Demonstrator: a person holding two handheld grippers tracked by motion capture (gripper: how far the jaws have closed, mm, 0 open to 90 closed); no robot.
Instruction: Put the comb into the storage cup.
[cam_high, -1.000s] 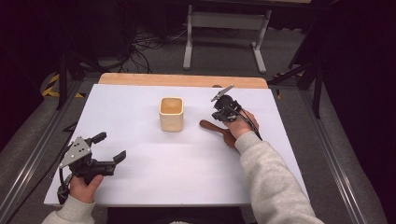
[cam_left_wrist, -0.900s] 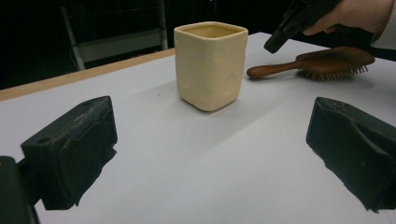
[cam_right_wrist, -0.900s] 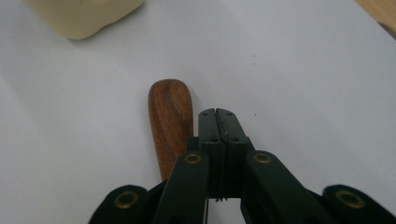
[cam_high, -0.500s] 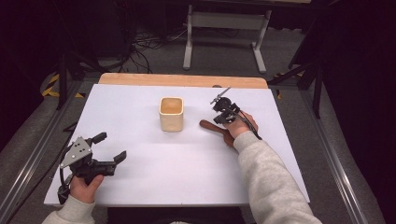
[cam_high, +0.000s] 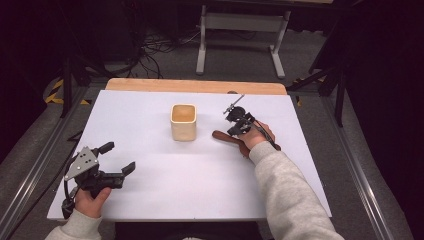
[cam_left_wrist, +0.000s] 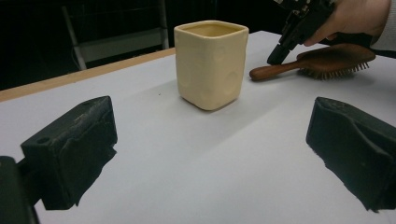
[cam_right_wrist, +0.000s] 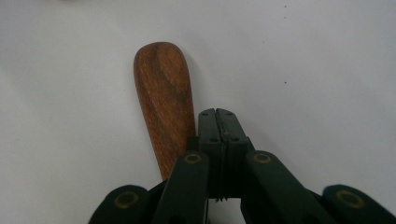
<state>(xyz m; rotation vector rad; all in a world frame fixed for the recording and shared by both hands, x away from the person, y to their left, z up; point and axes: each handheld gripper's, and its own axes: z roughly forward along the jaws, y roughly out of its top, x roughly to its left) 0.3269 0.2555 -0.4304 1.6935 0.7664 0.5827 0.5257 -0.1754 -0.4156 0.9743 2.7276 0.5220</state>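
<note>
High view puts your right hand-held gripper (cam_high: 234, 131) just over the handle of the wooden hairbrush (cam_high: 227, 137), which lies flat on the white bench (cam_high: 150, 115) to the right of the cream cup (cam_high: 183, 121), near it but apart. The brush is dark reddish wood with a rounded handle end pointing toward the cup; its bristles face down in the left gripper view (they show along the underside of the head). In the right gripper view your jaws are pressed together with no gap, the handle (cam_right_wrist: 164, 102) lying just beside them to the left; whether the tips touch the wood I cannot tell from there. Your left hand-held gripper (cam_high: 119, 157) rests near the front left corner of the bench, well apart from the cup, jaws spread wide and holding nothing.
</note>
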